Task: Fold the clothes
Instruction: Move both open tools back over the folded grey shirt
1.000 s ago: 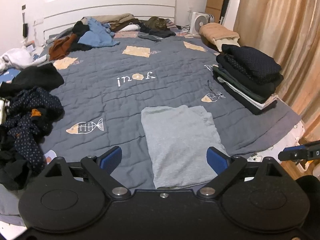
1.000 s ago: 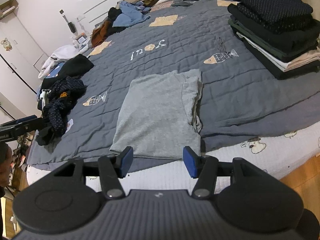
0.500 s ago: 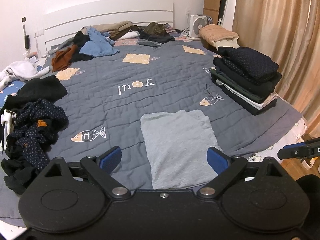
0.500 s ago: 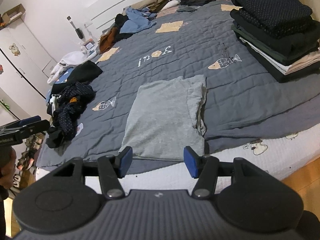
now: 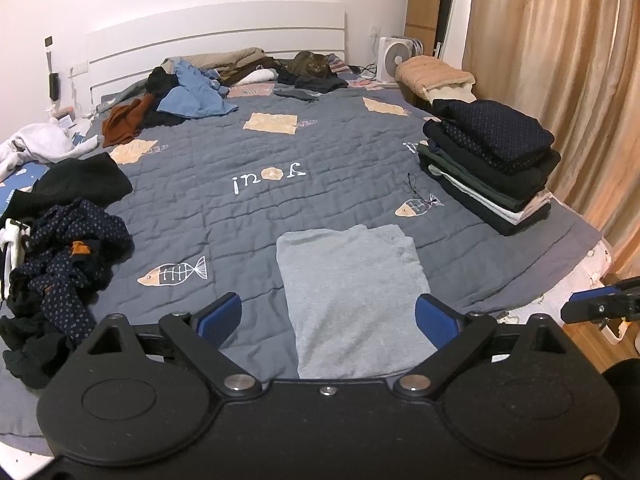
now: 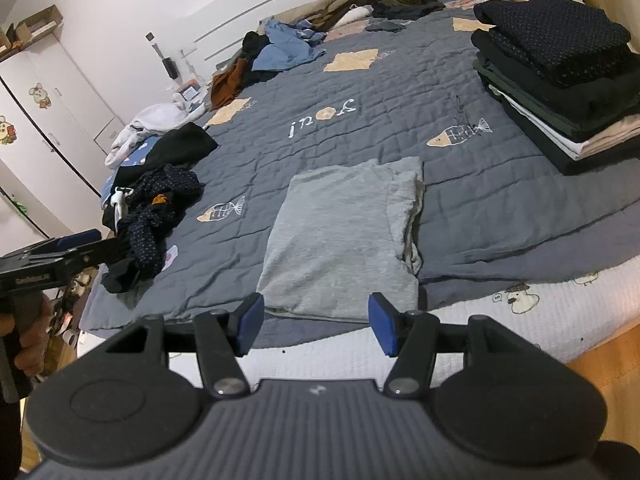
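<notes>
Your left tongs (image 5: 328, 316) stand wide and empty above the near end of the folded grey shirt (image 5: 352, 292), which lies flat on the grey quilt (image 5: 248, 216) close to the foot edge of the bed. Your right tongs (image 6: 316, 322) are also spread with nothing between the pads, just short of that same shirt's near hem. The stack of folded clothes (image 6: 560, 80) sits well apart to the right, and the unfolded dark heap (image 5: 56, 272) lies to the left.
</notes>
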`<state>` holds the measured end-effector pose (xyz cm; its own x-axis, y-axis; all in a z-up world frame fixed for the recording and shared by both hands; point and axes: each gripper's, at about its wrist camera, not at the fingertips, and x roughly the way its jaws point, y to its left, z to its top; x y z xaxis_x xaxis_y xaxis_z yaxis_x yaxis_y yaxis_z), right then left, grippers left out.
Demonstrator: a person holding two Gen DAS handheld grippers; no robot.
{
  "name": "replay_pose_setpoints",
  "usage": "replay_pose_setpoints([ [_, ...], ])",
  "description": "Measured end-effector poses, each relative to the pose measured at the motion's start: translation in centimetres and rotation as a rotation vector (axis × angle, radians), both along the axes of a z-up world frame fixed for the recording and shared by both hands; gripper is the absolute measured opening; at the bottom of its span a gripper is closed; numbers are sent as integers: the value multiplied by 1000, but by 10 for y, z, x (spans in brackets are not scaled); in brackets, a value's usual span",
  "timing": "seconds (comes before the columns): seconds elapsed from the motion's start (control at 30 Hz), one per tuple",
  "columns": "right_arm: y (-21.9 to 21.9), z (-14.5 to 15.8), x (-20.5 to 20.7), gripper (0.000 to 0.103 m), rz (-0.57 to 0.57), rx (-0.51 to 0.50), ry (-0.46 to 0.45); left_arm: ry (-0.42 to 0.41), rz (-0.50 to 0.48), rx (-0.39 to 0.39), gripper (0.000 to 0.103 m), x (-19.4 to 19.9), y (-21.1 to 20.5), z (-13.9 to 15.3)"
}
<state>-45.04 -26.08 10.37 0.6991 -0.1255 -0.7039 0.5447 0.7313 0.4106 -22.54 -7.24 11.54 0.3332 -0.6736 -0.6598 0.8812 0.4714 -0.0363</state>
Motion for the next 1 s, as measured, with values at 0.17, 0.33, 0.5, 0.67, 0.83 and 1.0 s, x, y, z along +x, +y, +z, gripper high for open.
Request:
replay_pose_setpoints([
  [0.17, -2, 2, 3, 57, 9, -1, -7, -2, 1, 12, 95, -2, -8, -3],
  [0.33, -3, 4, 0, 58, 14, -3, -20, -8, 8, 12, 95, -9, -13, -1],
  [0.5, -3, 2, 0, 58, 42, -7, -11, -13, 16, 17, 95, -14, -19, -1],
  [0.67, -7, 0, 2, 58, 42, 6, -27, -10, 6, 36, 95, -13, -32, -8],
  [0.83, -17, -7, 10, 59, 35, 11, -13, 13, 1, 30, 96, -1, -44, -21],
  [1.0, -31, -19, 22, 59, 28, 18, 6, 54, -14, 31, 96, 16, -62, -40],
])
